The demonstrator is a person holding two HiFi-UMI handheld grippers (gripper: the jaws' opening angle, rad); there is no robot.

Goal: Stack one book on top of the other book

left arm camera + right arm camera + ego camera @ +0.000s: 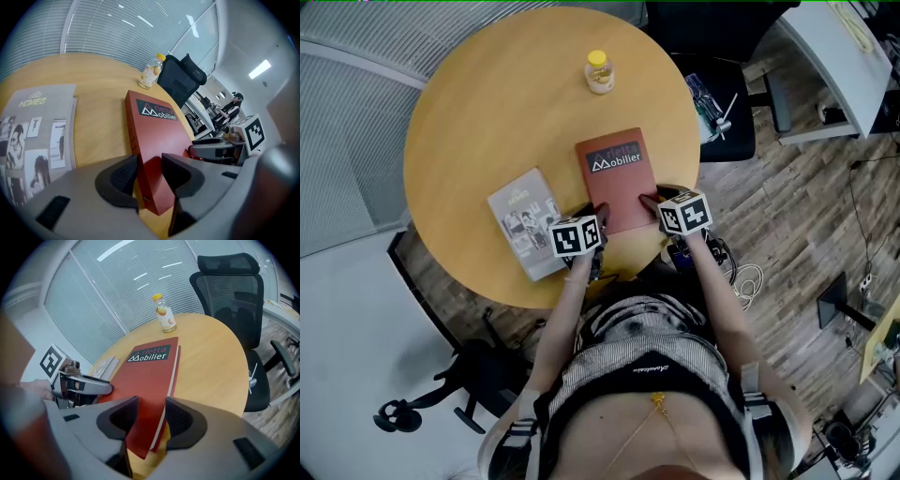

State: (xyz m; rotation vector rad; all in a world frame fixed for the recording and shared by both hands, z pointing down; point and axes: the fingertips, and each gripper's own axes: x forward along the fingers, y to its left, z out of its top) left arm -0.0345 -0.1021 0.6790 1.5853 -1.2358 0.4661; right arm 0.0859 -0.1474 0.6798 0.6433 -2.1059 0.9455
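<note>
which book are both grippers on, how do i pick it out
On the round wooden table, two books lie side by side near the person's edge. It is the red book, its near corners held by the left gripper and right gripper. Unlike the grey book with photos, its cover is plain red with a dark Mobilier label.

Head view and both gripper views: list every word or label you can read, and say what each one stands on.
"Mobilier": white letters on the cover of the red book.
"rietta", roughly: the smaller line above it on the same cover; its first letters are unclear.
"HOMES": pale letters at the top of the grey book.
Label on the bottle: too small to read.
</note>
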